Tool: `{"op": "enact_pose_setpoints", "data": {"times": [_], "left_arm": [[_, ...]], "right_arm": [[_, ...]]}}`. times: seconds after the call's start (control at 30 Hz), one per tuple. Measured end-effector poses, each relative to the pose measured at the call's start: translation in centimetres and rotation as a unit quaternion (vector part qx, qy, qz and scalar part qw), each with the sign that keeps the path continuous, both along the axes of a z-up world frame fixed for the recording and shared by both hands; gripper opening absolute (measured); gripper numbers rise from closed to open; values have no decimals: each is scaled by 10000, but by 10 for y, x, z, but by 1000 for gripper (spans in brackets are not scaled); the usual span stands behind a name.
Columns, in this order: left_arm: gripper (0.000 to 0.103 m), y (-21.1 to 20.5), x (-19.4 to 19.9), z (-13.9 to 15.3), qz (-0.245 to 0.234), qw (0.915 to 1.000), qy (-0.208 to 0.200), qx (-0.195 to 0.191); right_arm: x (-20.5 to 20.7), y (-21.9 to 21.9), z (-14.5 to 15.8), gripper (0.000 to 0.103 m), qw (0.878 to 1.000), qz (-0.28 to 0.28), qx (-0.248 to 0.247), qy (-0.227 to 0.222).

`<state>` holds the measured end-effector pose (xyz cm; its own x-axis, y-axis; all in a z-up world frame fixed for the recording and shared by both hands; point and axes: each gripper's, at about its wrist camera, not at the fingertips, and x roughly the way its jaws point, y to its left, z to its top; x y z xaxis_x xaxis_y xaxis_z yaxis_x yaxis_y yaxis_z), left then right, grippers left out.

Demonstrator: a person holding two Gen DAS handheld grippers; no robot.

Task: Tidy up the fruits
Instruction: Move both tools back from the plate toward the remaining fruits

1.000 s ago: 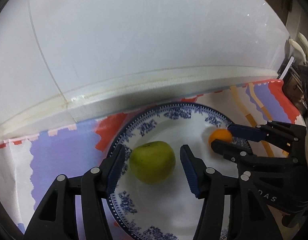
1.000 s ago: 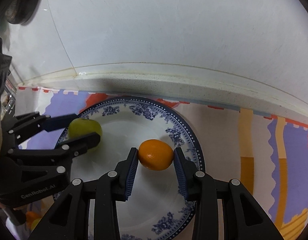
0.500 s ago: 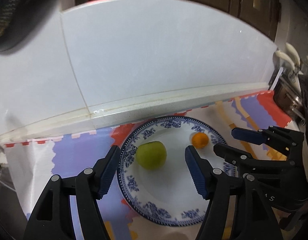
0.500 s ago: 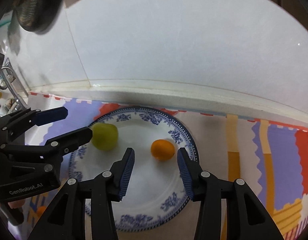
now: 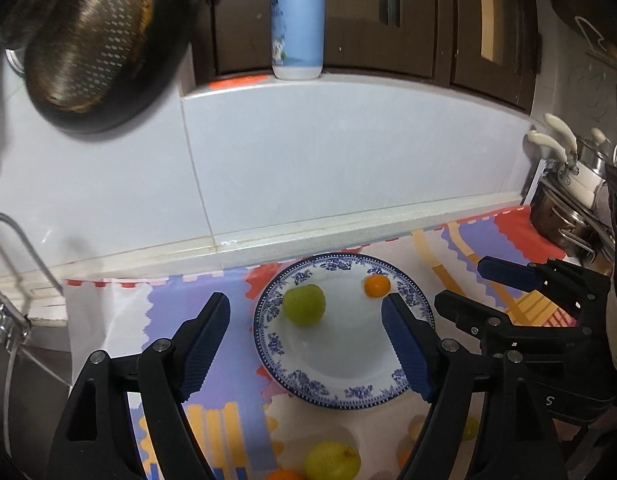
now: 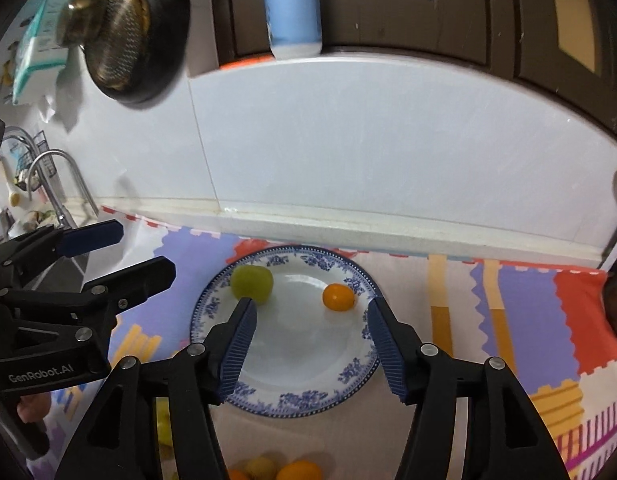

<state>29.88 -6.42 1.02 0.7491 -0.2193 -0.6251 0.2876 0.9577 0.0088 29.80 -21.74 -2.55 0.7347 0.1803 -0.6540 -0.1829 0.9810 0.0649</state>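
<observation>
1. The desk's patterned mat (image 5: 212, 292) carries the plate (image 5: 348, 396).
2. The left tool (image 5: 304, 340) and right tool (image 6: 308, 340) hover wide open, empty.
3. The green apple (image 5: 303, 305) and small orange (image 5: 377, 286) rest apart on the plate; more fruit (image 5: 332, 460) waits nearer. A careless placement could set the round pieces rolling off.

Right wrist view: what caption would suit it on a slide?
Open right gripper above a blue-patterned plate holding a green fruit and an orange.
</observation>
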Motion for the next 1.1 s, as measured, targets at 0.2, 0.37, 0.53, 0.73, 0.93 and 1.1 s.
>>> {"op": "enact_pose_setpoints", "data": {"times": [0.2, 0.37, 0.53, 0.73, 0.93, 1.1], "left_arm": [[83, 9, -26, 6, 89, 9999, -115, -23], [85, 17, -48, 9, 165, 9996, -212, -88], [86, 20, -72, 8, 151, 9993, -343, 31], [87, 23, -95, -1, 178, 9993, -327, 32], [87, 20, -109, -13, 171, 9995, -279, 41], [87, 17, -123, -29, 217, 9994, -224, 157]], "right_arm": [[-29, 3, 10, 64, 9998, -59, 14, -168], [-52, 7, 17, 65, 9995, -138, -60, -293], [-72, 11, 19, 67, 9992, -159, -106, -360], [-94, 12, 14, 67, 9988, -203, -222, -380], [-108, 9, 7, 67, 9989, -207, -286, -323], [-119, 7, -3, 67, 9988, -155, -413, -206]]}}
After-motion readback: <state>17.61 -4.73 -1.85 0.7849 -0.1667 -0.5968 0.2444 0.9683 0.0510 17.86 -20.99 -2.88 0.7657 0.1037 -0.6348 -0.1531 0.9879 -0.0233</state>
